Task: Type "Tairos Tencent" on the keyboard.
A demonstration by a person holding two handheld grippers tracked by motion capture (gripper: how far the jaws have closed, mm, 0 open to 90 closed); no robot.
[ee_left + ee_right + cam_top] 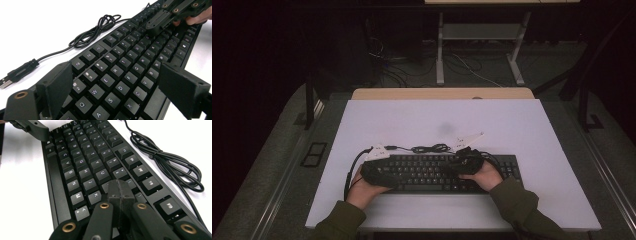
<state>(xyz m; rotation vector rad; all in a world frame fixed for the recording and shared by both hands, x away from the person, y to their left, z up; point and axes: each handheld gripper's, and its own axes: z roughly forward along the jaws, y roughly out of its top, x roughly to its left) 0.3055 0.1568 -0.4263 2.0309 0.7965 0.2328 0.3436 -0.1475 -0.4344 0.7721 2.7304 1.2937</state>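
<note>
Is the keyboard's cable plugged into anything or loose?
Loose. The plug at the end of the cable lies bare on the white table, beside the keyboard, with nothing connected to it.

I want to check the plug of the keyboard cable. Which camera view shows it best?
The left gripper view: the plug lies on the white table, with its metal tip facing left. The right gripper view shows the coiled cable. The high view shows the cable behind the keyboard, small.
</note>
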